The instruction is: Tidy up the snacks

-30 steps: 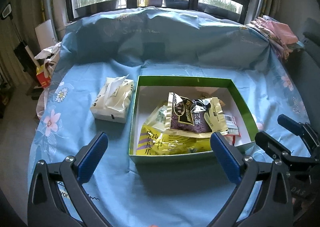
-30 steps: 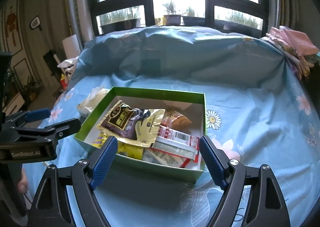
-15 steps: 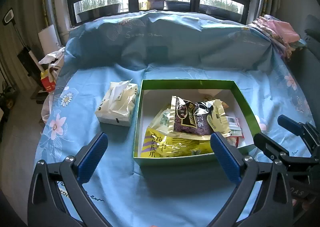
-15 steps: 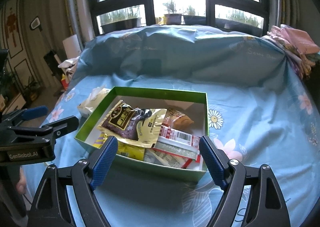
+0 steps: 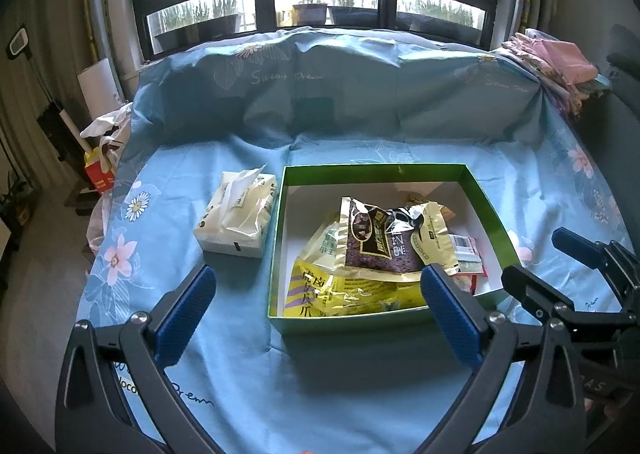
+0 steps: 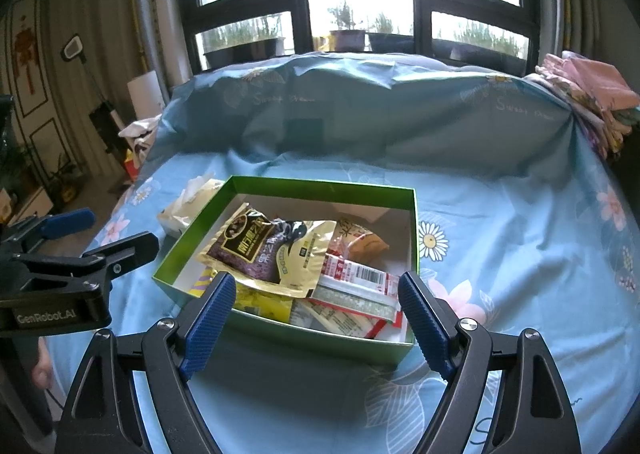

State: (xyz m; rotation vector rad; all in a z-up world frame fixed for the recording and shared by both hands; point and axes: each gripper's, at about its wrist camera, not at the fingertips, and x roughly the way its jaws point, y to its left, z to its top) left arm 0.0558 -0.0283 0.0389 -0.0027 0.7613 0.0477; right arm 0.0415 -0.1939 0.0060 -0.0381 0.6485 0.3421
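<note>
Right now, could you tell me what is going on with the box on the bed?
A person holds a gripper in each hand over the blue floral sheet. The left gripper and right gripper are both open and empty, hovering at the near side of the green box. Snack packets, including a purple and gold bag, lie piled inside it. A tissue pack sits on the sheet to the box's left.

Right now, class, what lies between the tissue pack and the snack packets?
Only the green box's left wall separates the tissue pack from the snack packets; the left wrist view shows it.
</note>
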